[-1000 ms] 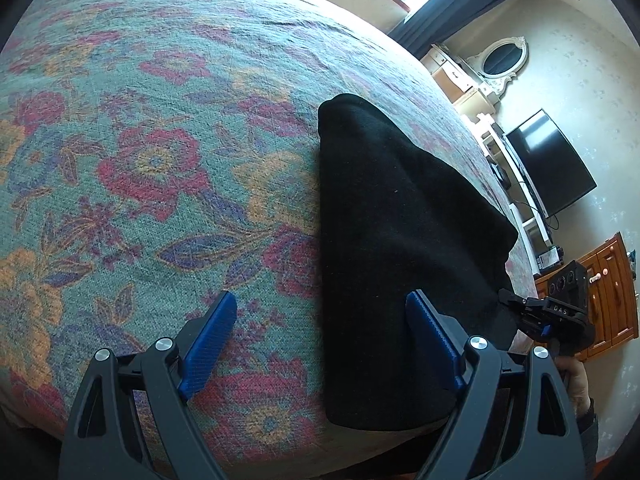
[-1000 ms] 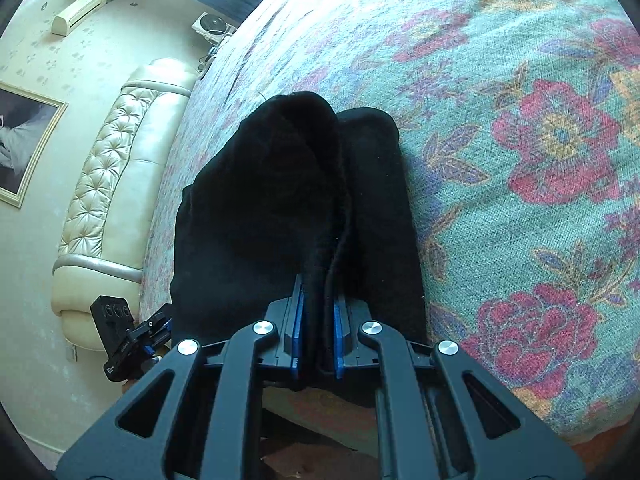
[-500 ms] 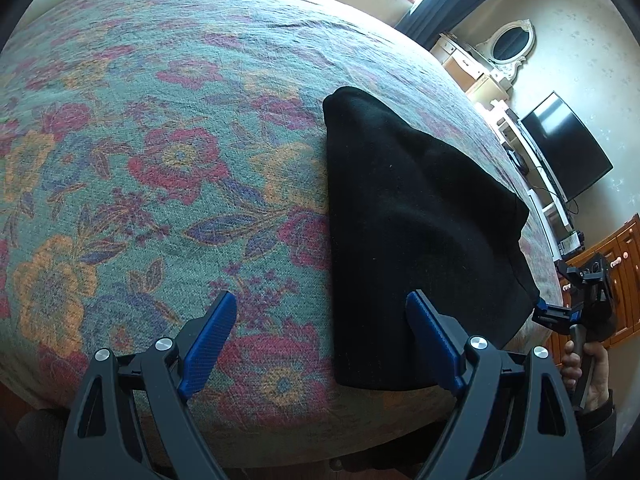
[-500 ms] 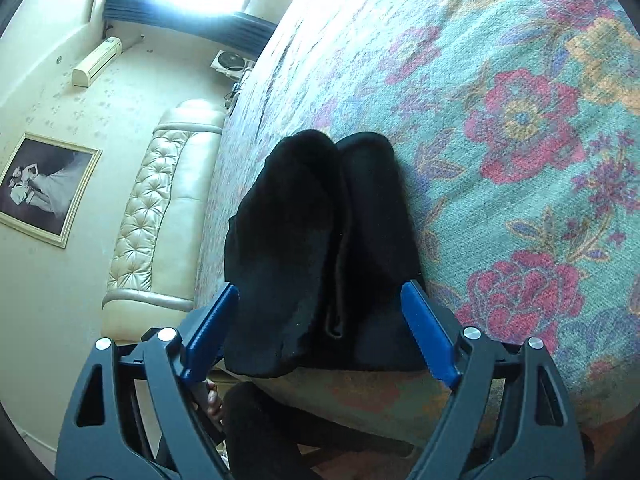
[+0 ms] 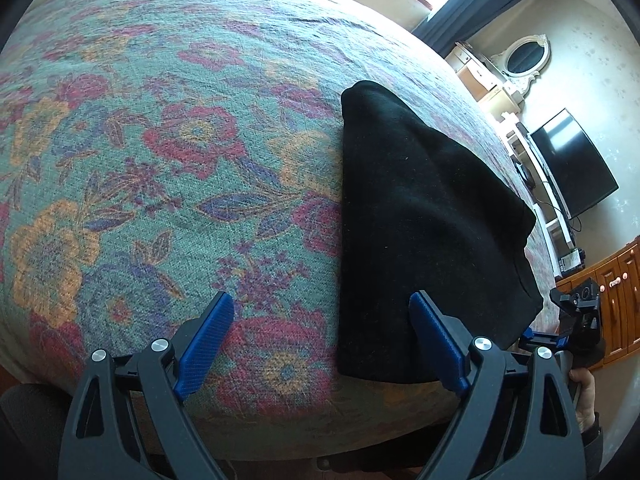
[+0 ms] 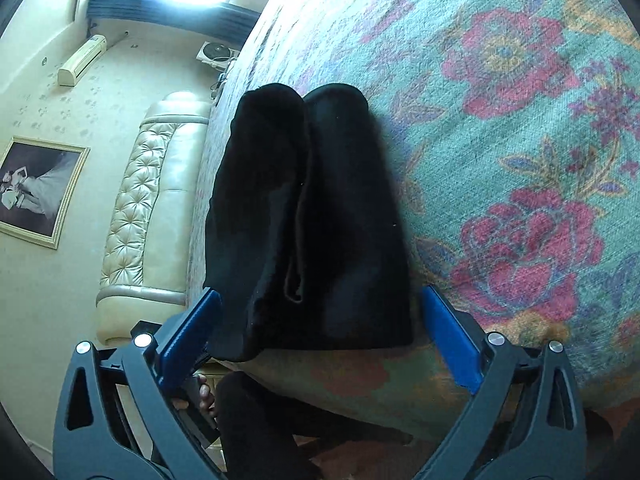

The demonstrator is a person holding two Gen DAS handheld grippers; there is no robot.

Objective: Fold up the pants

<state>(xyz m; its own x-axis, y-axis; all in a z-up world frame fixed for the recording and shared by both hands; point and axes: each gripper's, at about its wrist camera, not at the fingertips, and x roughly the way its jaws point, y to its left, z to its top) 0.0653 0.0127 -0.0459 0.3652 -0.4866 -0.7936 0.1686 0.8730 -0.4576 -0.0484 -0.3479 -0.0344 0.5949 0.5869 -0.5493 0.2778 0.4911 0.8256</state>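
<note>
The black pants (image 5: 424,232) lie folded in a compact bundle on the flowered bedspread (image 5: 168,152), close to the near edge of the bed. In the left wrist view they fill the area from the centre toward 3 o'clock, with a rounded folded end at about 1 o'clock. In the right wrist view the bundle (image 6: 308,224) sits at the centre and shows two long lobes side by side with a seam between them.

The right gripper (image 6: 320,340) has just been opening its jaws; now they stand wide apart, one blue pad (image 6: 192,332) at 8 o'clock and the other at 4 o'clock. The near end of the pants lies between them, but the pads seem not to press on the cloth, although the left pad is very near to it.

The left gripper (image 5: 320,344) is also spread wide and holds nothing; its right pad overlaps the pants' edge in the picture.

A television (image 5: 568,164) stands at 3 o'clock, and a padded headboard (image 6: 148,208) at 9 o'clock in the right view.
</note>
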